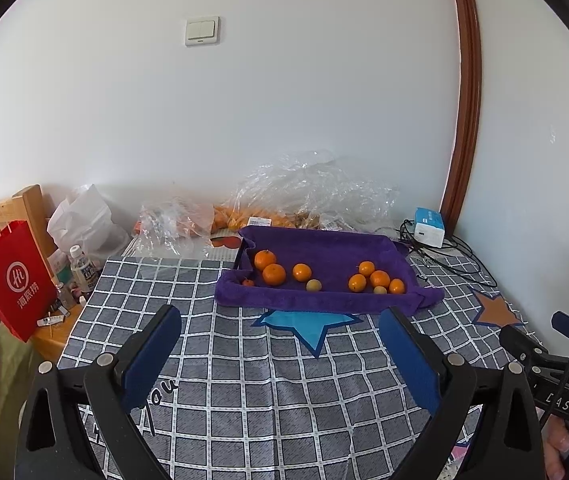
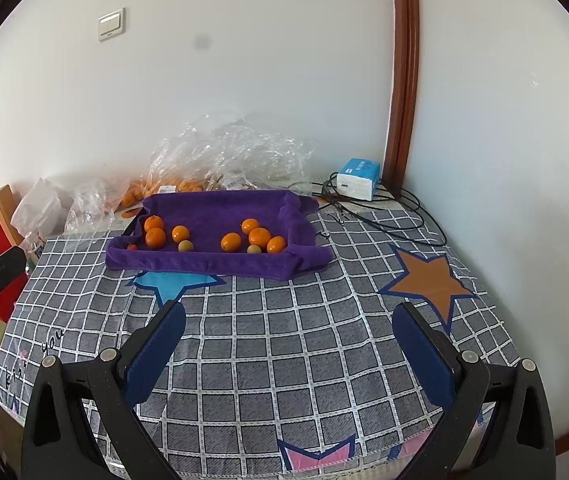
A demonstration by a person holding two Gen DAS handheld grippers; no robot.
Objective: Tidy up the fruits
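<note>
So the fruit sits on a purple towel (image 1: 324,248) with turned-up edges at the back of the desk (image 2: 284,340), in two clumps. Left clump (image 1: 274,270): three oranges, one pale yellowish fruit, one tiny red one. Right clump (image 1: 376,278): four oranges, one pale fruit. That's seven oranges, two pale, one red. Kinds are mixed in both clumps, so this could be partly sorted or simply how they landed. Left tool (image 1: 280,350) and right tool (image 2: 288,344) both hang spread wide, holding nothing, well short of the towel.
</note>
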